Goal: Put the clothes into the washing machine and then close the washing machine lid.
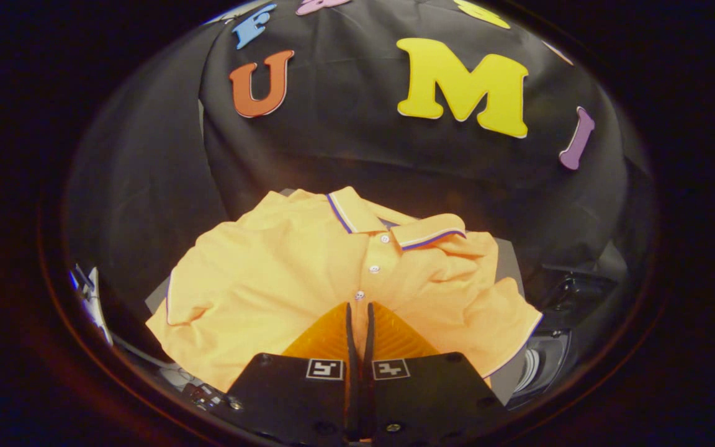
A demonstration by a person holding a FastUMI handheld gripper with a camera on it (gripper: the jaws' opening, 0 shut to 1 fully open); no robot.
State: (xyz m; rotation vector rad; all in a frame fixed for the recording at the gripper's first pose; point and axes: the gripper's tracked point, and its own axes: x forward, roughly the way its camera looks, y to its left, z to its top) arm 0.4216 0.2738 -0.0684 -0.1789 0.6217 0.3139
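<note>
Where the polo shirt (283,279) lies spread across the lower middle of the frame, its collar points away from the gripper (359,307), toward the black cloth wall (345,143) at the top, and its long axis runs from the fingers up to that collar. The shirt is orange, with a dark and white stripe edging the collar and sleeve cuffs and three white buttons down the placket. It rests on a grey surface (509,261), rumpled on the right. The fingers stand nearly together over the shirt's lower placket; whether they pinch the fabric cannot be told.
</note>
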